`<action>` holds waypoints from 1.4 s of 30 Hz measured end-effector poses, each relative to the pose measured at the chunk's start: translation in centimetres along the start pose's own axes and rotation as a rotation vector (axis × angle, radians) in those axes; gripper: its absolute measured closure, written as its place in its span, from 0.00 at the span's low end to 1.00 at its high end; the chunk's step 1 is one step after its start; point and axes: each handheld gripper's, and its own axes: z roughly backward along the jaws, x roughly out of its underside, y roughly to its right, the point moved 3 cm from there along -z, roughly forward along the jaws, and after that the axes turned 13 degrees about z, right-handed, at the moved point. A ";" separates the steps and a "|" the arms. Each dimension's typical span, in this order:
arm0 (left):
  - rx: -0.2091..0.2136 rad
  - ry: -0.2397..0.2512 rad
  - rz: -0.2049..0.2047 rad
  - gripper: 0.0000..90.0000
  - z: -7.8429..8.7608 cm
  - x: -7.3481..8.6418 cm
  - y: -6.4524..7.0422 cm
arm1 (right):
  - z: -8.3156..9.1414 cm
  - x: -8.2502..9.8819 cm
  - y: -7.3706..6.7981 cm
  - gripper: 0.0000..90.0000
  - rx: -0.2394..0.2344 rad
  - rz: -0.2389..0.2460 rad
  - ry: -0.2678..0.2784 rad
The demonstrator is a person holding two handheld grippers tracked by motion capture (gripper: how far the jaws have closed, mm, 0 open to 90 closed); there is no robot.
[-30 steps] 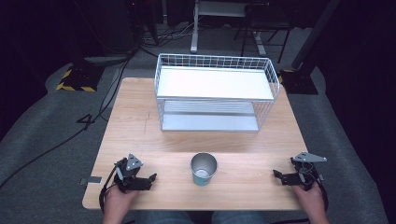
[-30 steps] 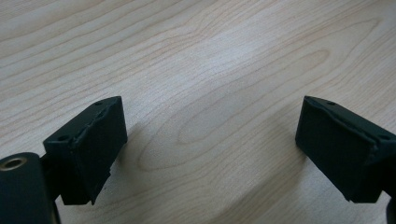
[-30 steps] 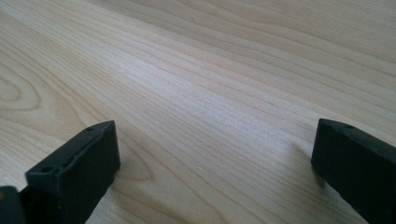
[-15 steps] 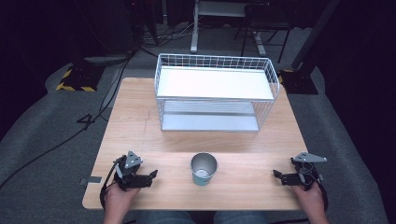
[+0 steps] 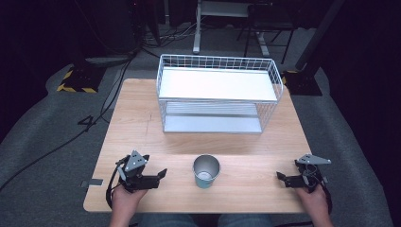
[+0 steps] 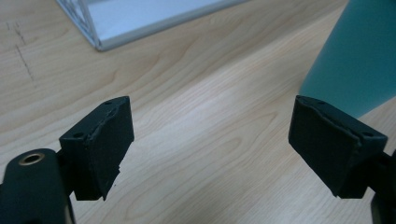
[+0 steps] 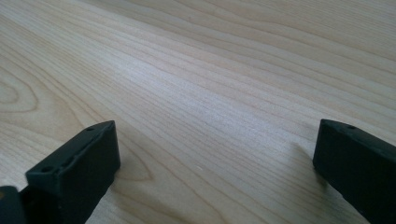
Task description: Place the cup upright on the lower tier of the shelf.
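There's a white wire basket rack (image 5: 220, 92) with two shelves sitting at the far side of the wooden tabletop (image 5: 137, 127). Grey carpet floor (image 5: 42, 156) all around, cables (image 5: 61, 142) trailing off left, plus a yellow-black striped base (image 5: 75, 82).

High view looks down over the wooden table (image 5: 142, 118); both gripper views skim it closely, the left sharing the teal cup (image 6: 359, 56) and wire rack (image 5: 220, 94).
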 end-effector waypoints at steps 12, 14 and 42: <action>0.143 0.089 -0.050 0.16 0.7 0.5 1.9 | -0.1 0.0 0.1 0.00 0.002 -0.002 -0.002; 0.164 0.089 -0.056 0.16 0.5 0.6 2.3 | -0.1 0.0 0.1 0.00 0.002 -0.002 -0.003; 0.219 0.063 -0.148 0.17 -4.5 2.0 8.4 | -0.1 -0.1 0.1 0.00 0.002 -0.002 -0.002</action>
